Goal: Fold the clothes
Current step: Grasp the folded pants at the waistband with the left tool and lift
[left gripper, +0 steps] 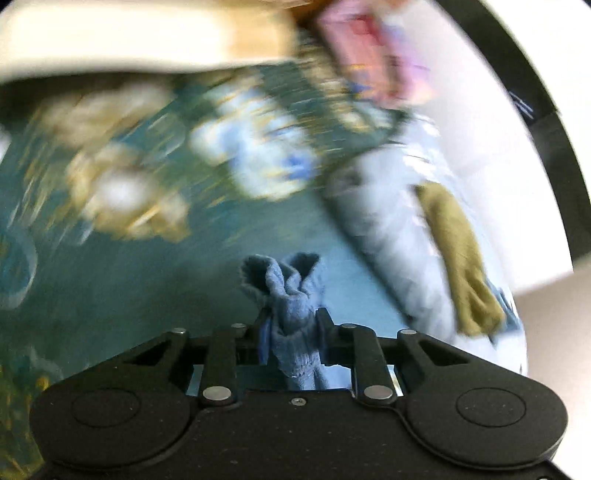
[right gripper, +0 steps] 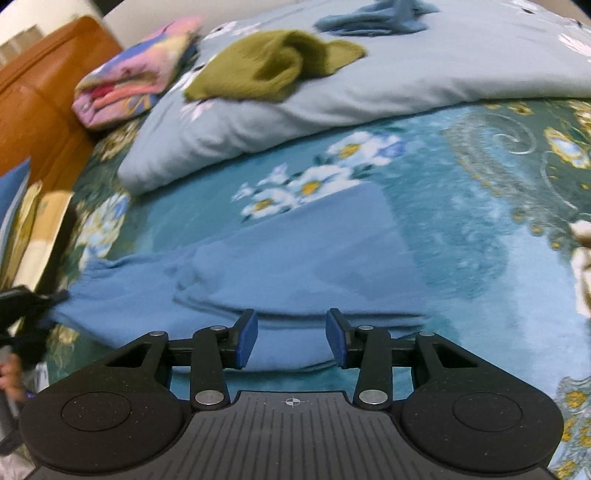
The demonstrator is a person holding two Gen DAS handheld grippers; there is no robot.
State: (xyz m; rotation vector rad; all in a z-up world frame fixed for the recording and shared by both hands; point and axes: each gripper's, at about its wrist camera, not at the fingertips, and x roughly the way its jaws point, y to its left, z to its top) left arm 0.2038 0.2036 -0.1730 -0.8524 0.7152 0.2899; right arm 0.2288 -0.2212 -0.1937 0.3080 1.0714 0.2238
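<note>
A blue knit garment [right gripper: 280, 273] lies spread on the floral teal bedspread [right gripper: 461, 206]. My right gripper [right gripper: 291, 339] is open just above the garment's near edge, one finger on each side of a fold. My left gripper [left gripper: 290, 328] is shut on a bunched corner of the blue garment [left gripper: 291, 295]. In the right wrist view it shows at the far left [right gripper: 22, 306], pulling the garment's end taut. The left wrist view is motion-blurred.
A pale blue pillow [right gripper: 332, 96] lies behind the garment with an olive-green garment [right gripper: 269, 66] and another blue garment [right gripper: 373, 18] on it. A folded pink patterned blanket [right gripper: 129, 81] sits by the orange headboard [right gripper: 40, 96].
</note>
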